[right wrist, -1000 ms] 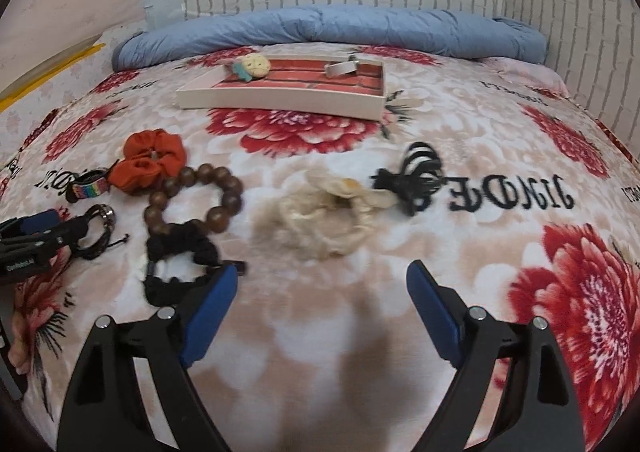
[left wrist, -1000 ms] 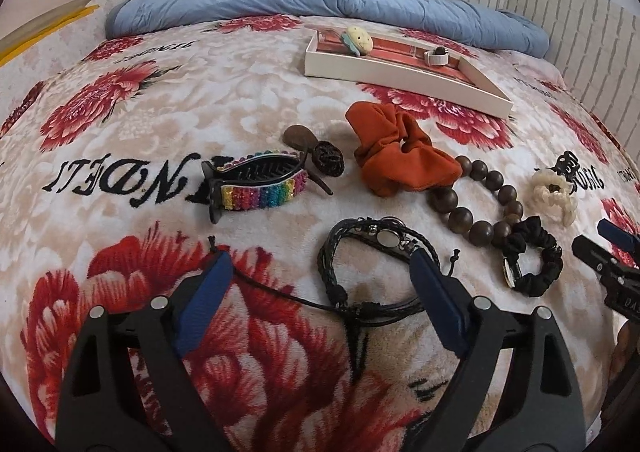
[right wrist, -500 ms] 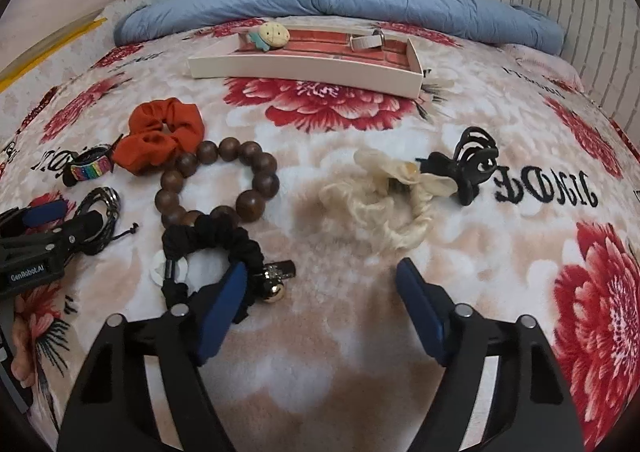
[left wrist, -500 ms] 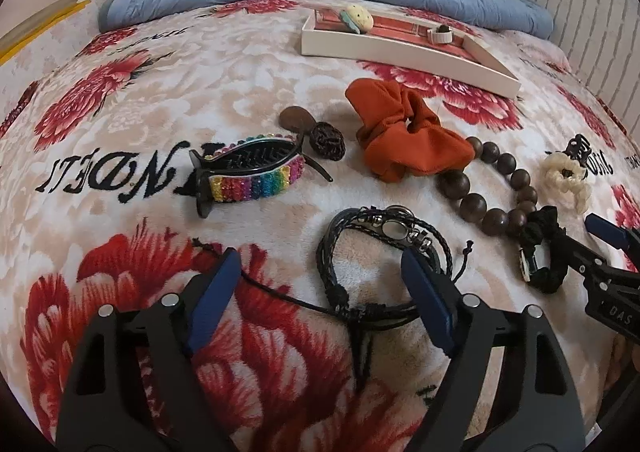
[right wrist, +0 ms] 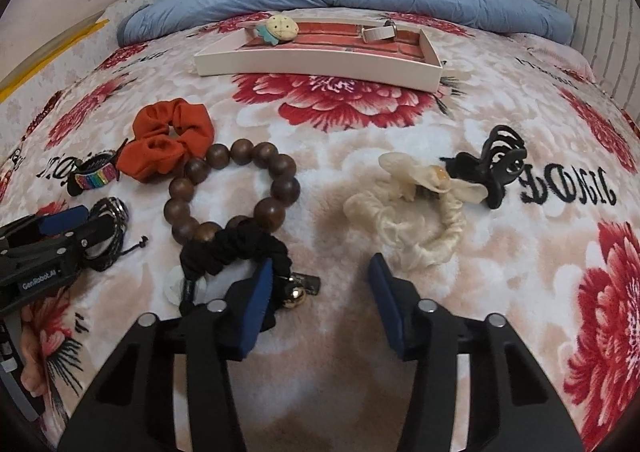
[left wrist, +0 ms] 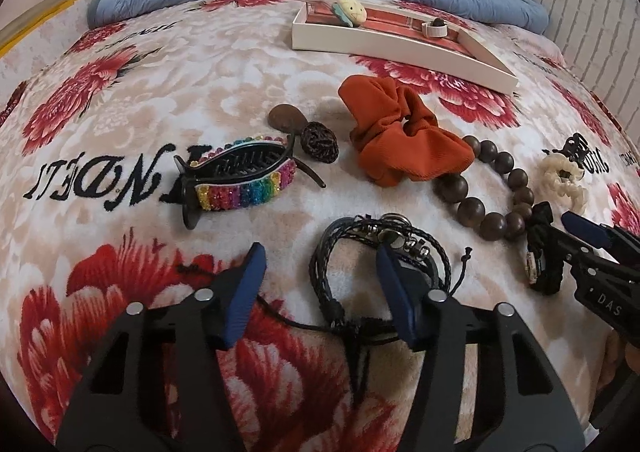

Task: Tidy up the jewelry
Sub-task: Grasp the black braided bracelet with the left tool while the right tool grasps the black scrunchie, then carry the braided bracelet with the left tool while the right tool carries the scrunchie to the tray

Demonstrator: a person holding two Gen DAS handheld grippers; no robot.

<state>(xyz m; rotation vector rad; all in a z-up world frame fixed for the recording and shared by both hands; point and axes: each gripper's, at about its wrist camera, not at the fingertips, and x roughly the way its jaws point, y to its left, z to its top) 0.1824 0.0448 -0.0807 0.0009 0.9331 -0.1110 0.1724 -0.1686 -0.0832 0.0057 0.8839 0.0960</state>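
Jewelry lies on a floral blanket. My left gripper (left wrist: pixel 320 252) is open, its fingers on either side of one edge of the black braided bracelet (left wrist: pixel 348 248). Beyond it lie a rainbow hair clip (left wrist: pixel 240 176), a brown hair pin (left wrist: pixel 308 136), an orange scrunchie (left wrist: pixel 400 136) and a wooden bead bracelet (left wrist: pixel 492 192). My right gripper (right wrist: pixel 320 272) is open, its left finger against the black scrunchie with a gold bell (right wrist: pixel 236 252). A cream scrunchie (right wrist: pixel 412 220) and a black claw clip (right wrist: pixel 496 168) lie ahead on the right. The white tray (right wrist: pixel 320 64) holds a cookie-shaped clip (right wrist: pixel 280 28) and a white ring (right wrist: pixel 376 32).
A rolled blue duvet (right wrist: pixel 340 0) lies along the white brick-pattern wall behind the tray. The left gripper (right wrist: pixel 68 232) shows at the left edge of the right wrist view. The right gripper (left wrist: pixel 576 240) shows at the right edge of the left wrist view.
Both grippers have moved forward and down. The left now straddles the braided bracelet's edge; the right has swung left onto the black scrunchie. Both jaws have narrowed somewhat.
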